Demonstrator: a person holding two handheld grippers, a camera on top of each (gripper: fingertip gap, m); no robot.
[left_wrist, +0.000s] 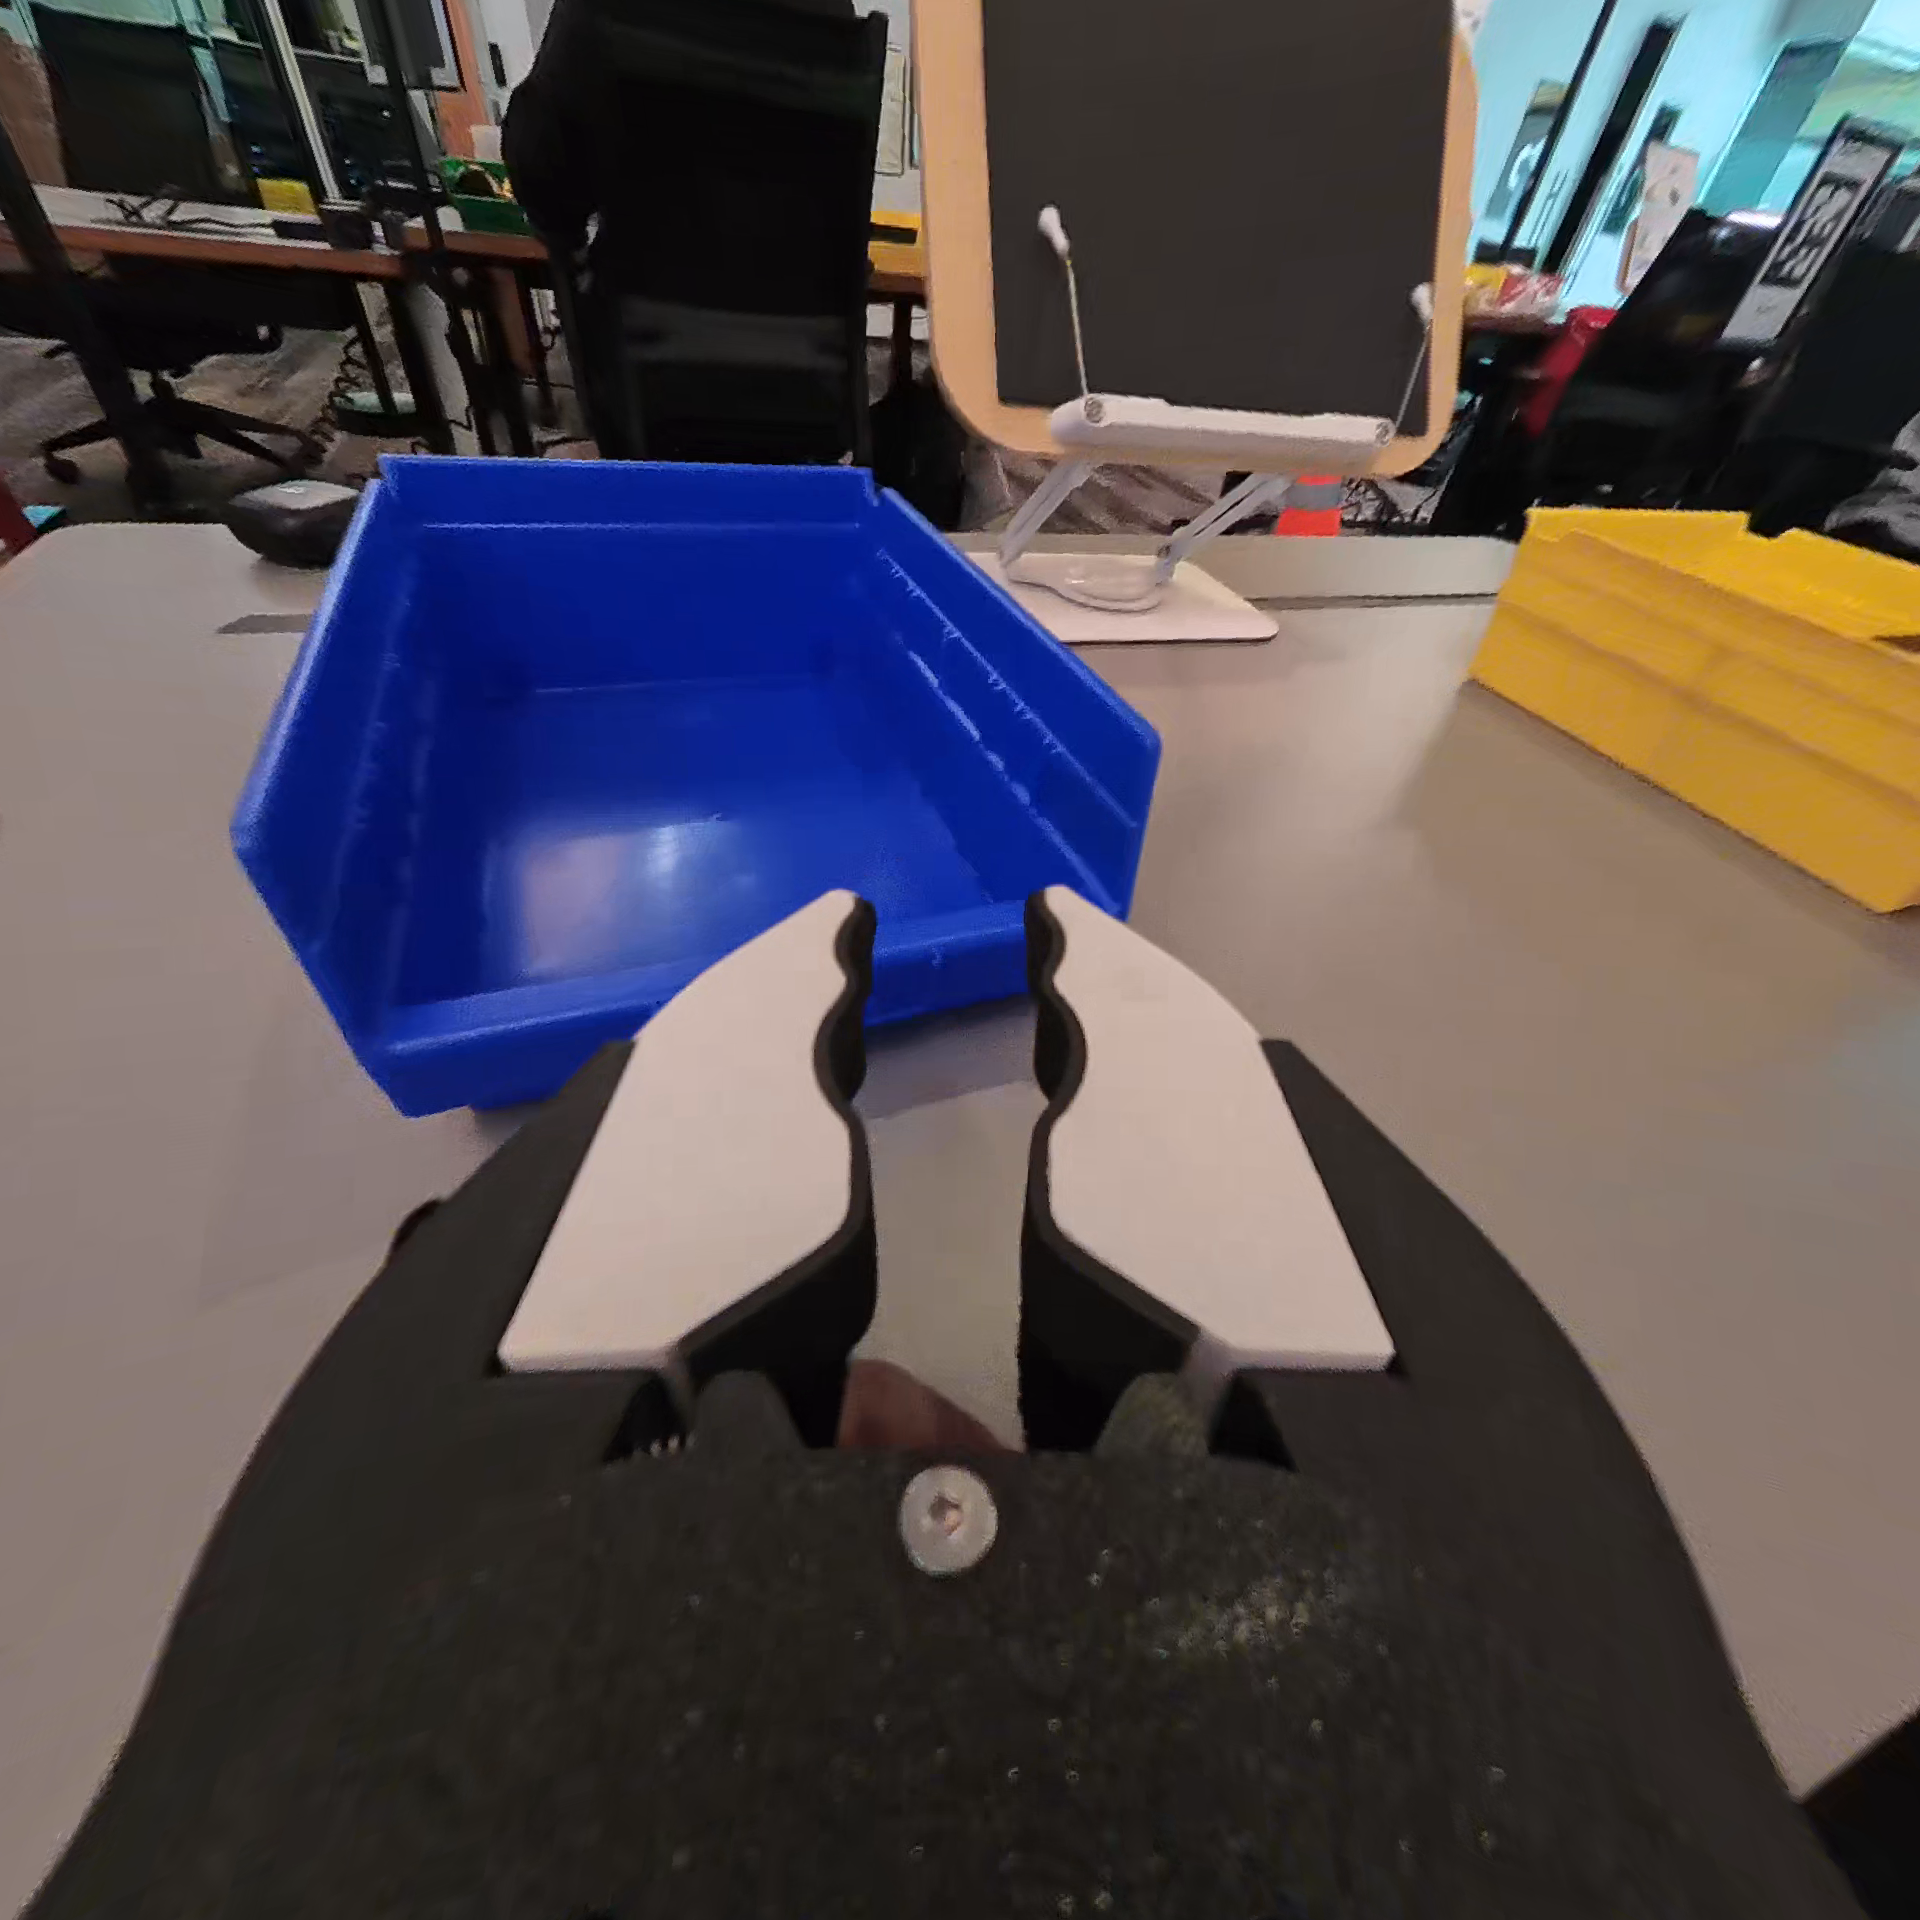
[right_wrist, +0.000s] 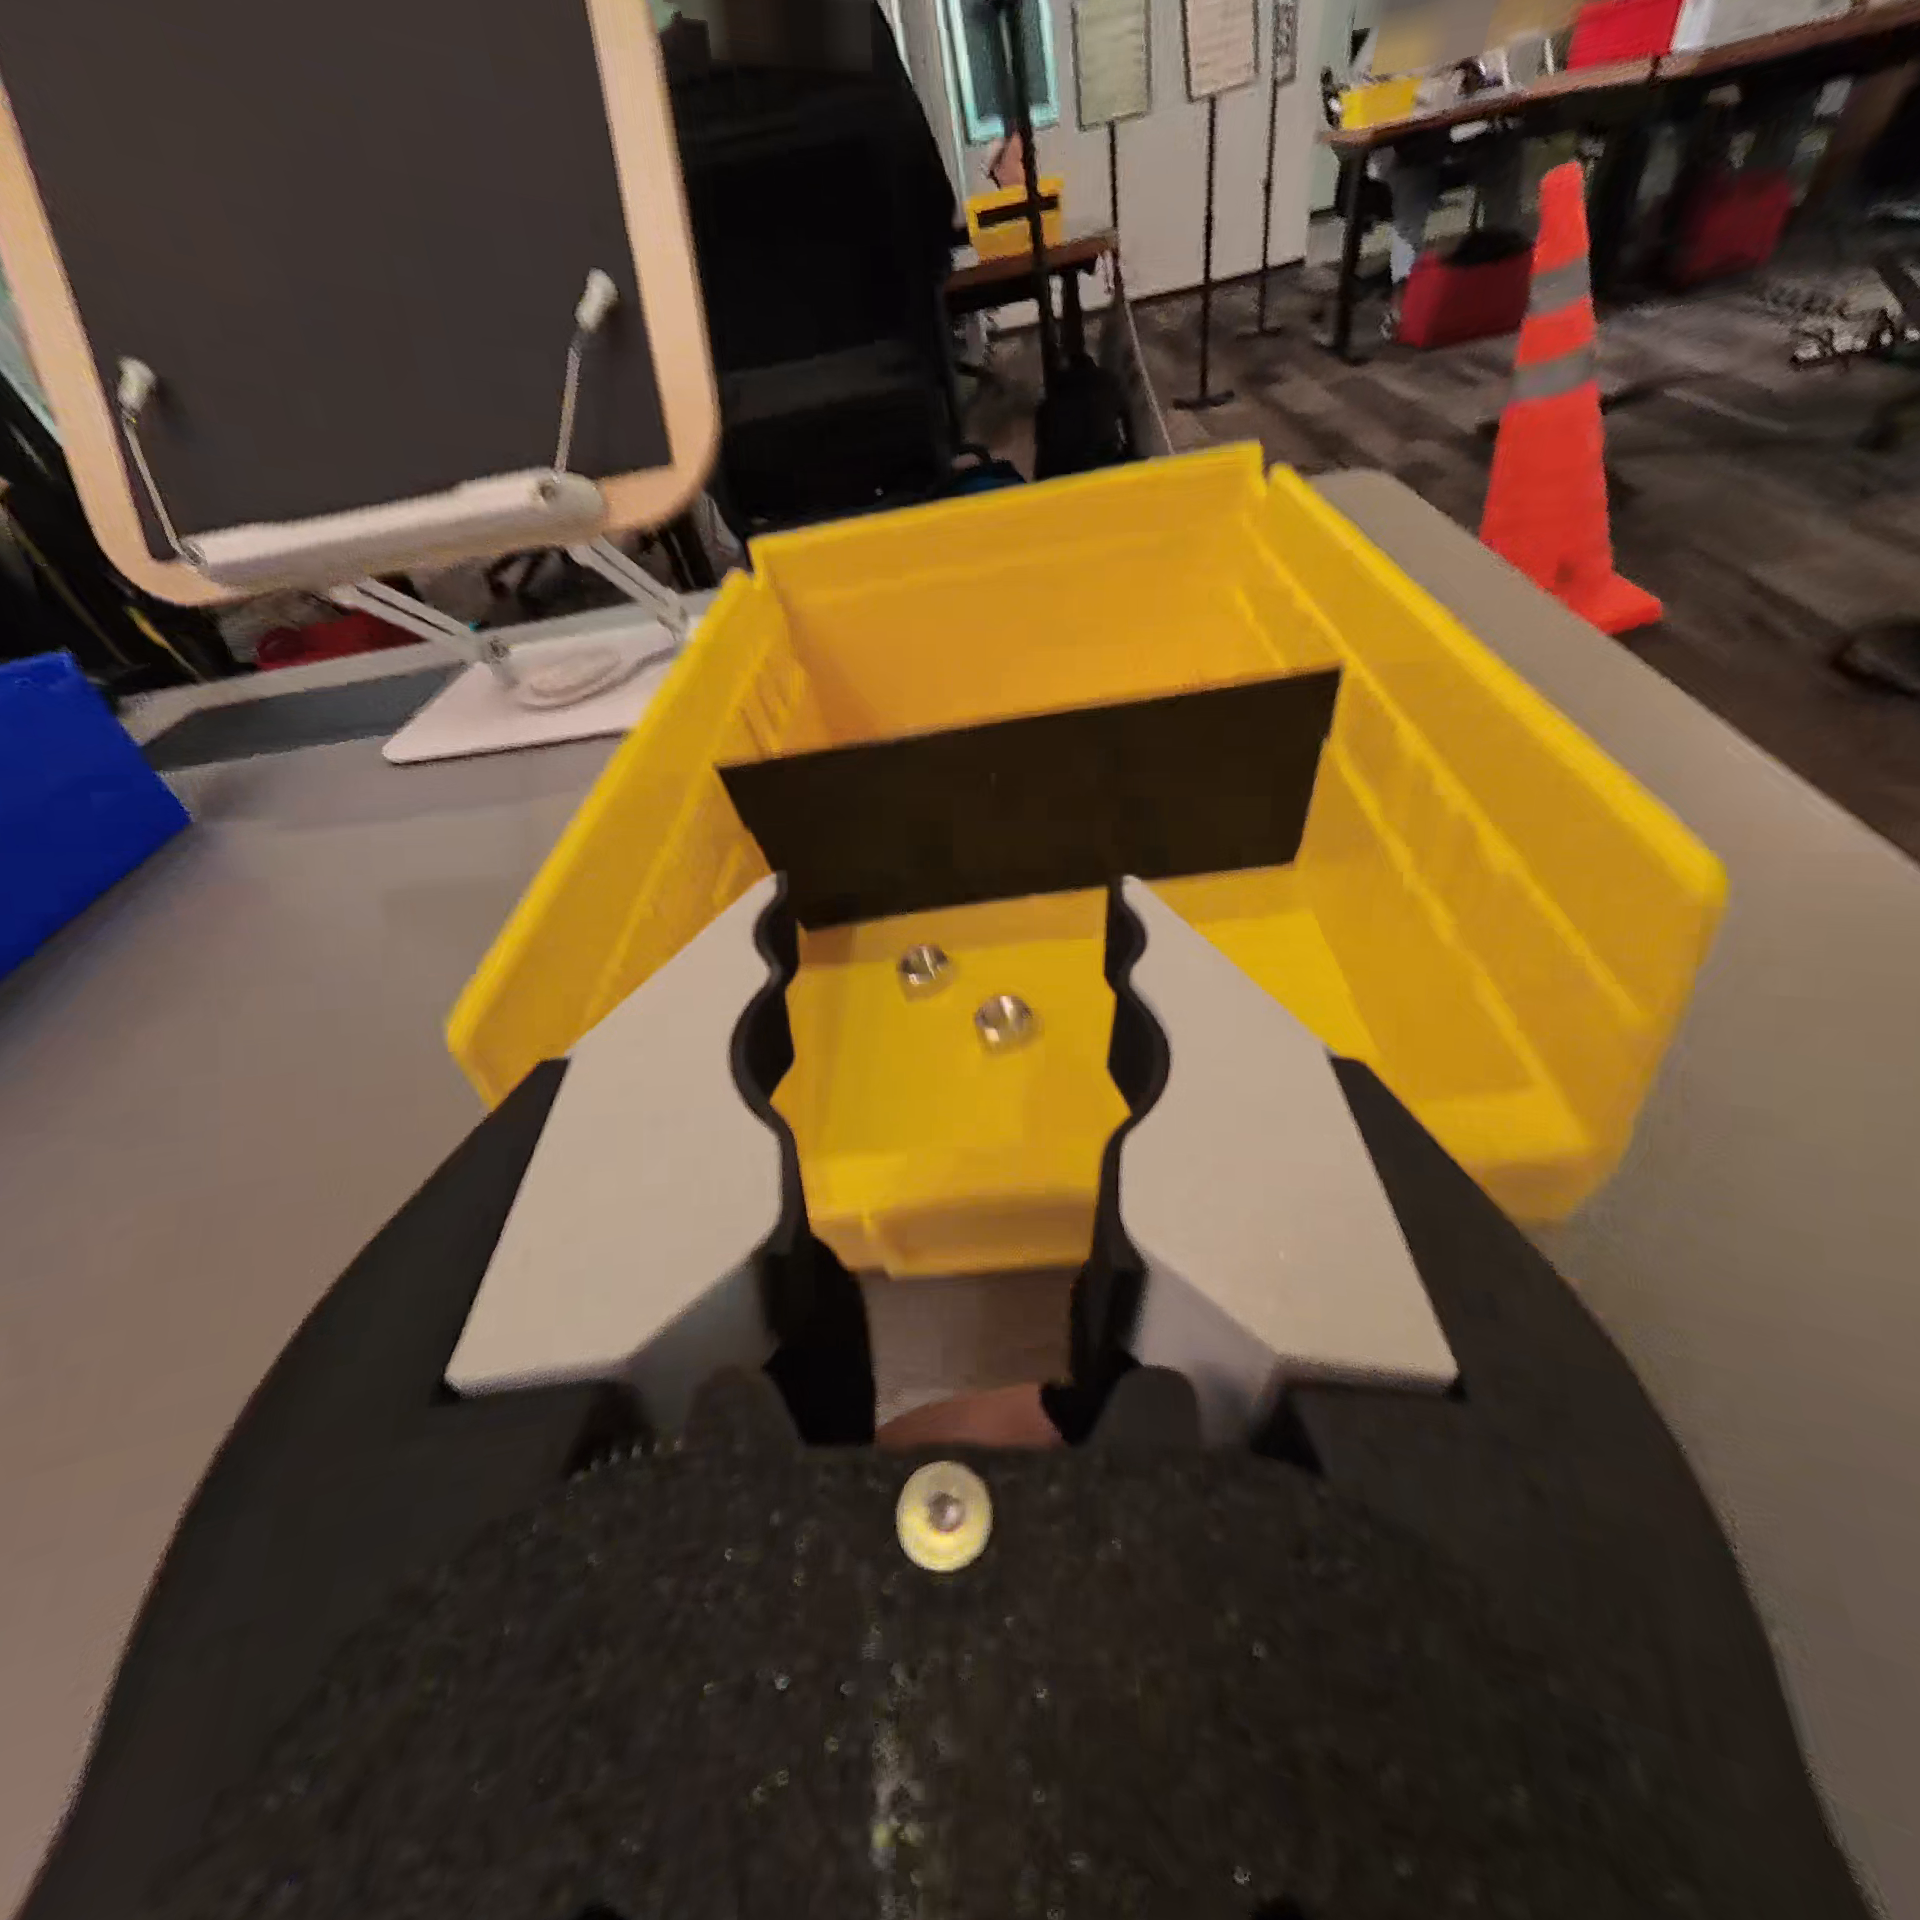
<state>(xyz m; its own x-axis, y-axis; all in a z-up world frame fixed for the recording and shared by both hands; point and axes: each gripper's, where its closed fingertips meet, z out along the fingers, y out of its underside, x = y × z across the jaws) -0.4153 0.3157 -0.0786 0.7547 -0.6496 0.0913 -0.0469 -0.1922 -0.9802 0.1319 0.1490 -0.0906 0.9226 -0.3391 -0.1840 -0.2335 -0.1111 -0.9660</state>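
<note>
The left gripper (left_wrist: 951, 914) hangs low over the grey table (left_wrist: 1403, 987) with its two fingers a modest gap apart and nothing between them. Its tips sit just short of the low front lip of a blue bin (left_wrist: 353, 790). The bin's open mouth faces the gripper, and I see only a glossy floor inside.

The right gripper (right_wrist: 951, 894) is spread wider and also grips nothing. It hovers over the front of a yellow bin (right_wrist: 1455, 883), tips pointing down into it. Between the fingers, on the bin floor, lie two small metal nuts (right_wrist: 925, 971), close to each other but apart, both flat with the hole upward. Just behind them a black divider (right_wrist: 1029, 800) stands across the bin, leaning a little, so the nuts sit in the front compartment.

To my eye the nuts are small, smooth and low, so they would give the fingers little to bite on. The divider and front wall also leave tight room around them.

Farther out, the two bins stand well apart on the same table. Between them, at the back, a dark board with a pale wooden frame (left_wrist: 1216, 208) rests on a white folding stand (left_wrist: 1143, 592). An orange cone (right_wrist: 1558, 395) stands on the floor beyond the table's right edge.
</note>
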